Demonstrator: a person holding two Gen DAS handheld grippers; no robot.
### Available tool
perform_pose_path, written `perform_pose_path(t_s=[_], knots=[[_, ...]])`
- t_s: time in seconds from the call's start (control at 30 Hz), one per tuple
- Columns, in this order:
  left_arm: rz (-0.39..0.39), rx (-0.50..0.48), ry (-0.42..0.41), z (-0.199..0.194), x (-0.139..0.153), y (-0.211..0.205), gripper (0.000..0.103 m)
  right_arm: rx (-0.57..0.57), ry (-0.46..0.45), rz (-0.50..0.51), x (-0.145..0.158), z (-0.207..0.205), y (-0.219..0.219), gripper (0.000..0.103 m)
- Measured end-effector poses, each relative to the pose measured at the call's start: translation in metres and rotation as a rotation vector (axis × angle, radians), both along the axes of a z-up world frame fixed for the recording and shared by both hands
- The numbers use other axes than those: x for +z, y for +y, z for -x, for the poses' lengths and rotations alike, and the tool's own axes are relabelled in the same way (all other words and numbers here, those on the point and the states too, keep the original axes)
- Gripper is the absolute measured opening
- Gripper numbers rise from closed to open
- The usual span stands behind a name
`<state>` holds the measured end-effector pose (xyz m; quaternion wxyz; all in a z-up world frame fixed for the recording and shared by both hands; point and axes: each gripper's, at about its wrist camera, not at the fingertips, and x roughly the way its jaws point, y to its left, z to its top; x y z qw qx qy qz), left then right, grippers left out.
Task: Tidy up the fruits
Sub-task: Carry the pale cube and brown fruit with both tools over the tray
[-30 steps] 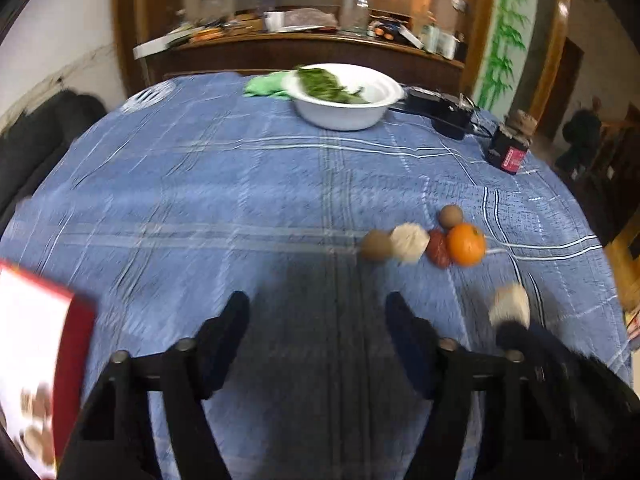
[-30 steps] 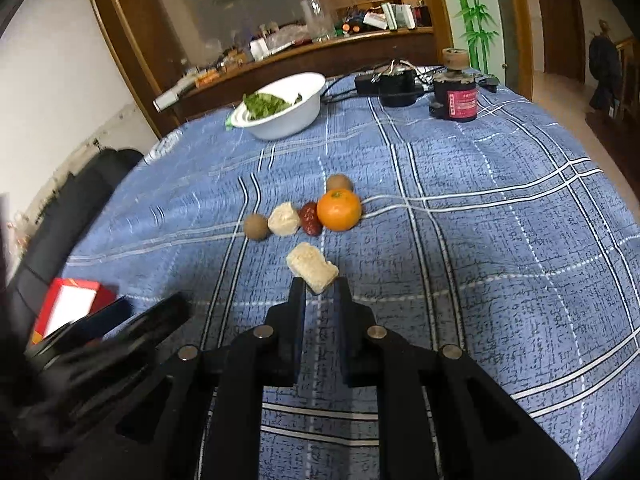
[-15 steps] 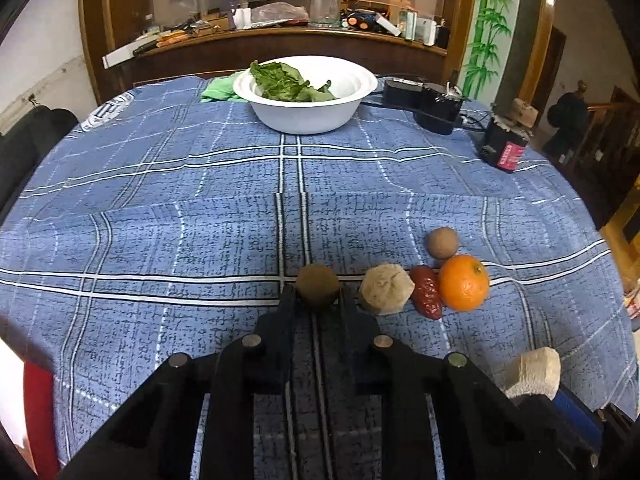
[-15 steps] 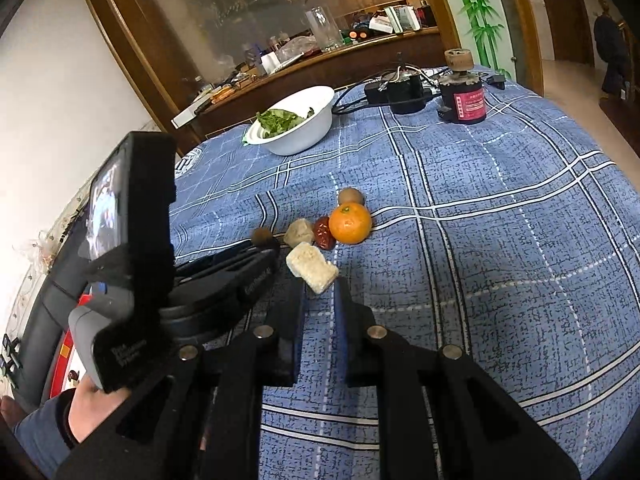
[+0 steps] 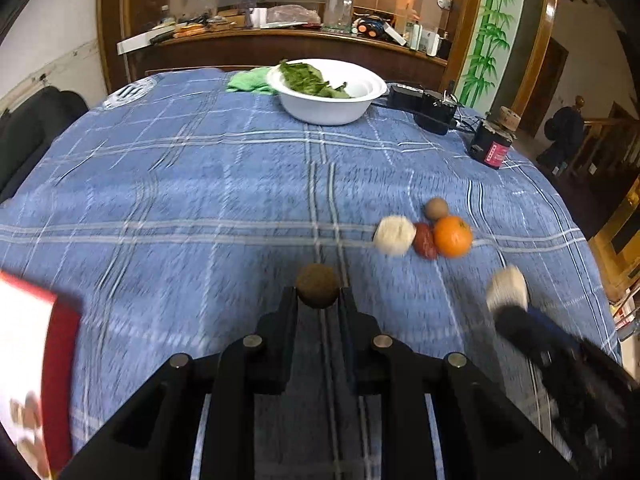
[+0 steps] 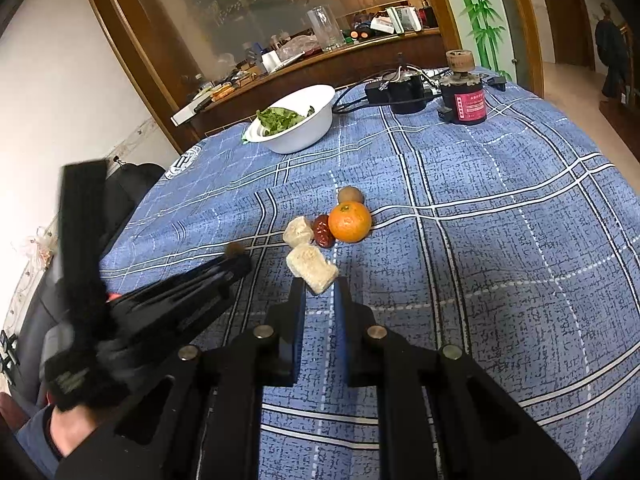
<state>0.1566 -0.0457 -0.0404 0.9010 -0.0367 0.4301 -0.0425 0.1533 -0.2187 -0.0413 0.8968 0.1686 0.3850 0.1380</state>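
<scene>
My left gripper (image 5: 318,294) clamps small round brown fruit (image 5: 317,285); right gripper (image 6: 319,285) pinches pale crumbly block (image 6: 311,267). Round orange (image 6: 349,221), dark red date (image 6: 323,231) unsorted on blue plaid tablecloth (image 6: 500,216).

Bowl (image 6: 296,128) sits behind the fruit cluster (image 6: 328,224) on the table (image 6: 500,240).

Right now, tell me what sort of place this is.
Probably a home dining room: a round table under a blue checked tablecloth, a white bowl of greens, and a cluttered wooden sideboard with glass panels behind.
</scene>
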Motion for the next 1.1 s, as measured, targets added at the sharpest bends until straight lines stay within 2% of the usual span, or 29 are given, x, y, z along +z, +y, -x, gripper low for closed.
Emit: perform_pose_path(t_s=[0.27,0.47,0.8,1.1], knots=[[0.012,0.021,0.006,0.053,0.012,0.025,0.019,0.025,0.016,0.067,-0.002,0.002,0.015,0.015],[0.004,0.026,-0.021,0.086,0.021,0.04,0.019,0.057,-0.001,0.133,0.01,0.033,0.032,0.015],[0.011,0.016,-0.027,0.125,0.022,0.048,0.019,0.077,-0.017,0.195,0.024,0.088,0.048,0.015],[0.006,0.031,-0.046,0.144,0.026,0.058,0.019,0.078,-0.045,0.206,0.031,0.11,0.061,0.015]])
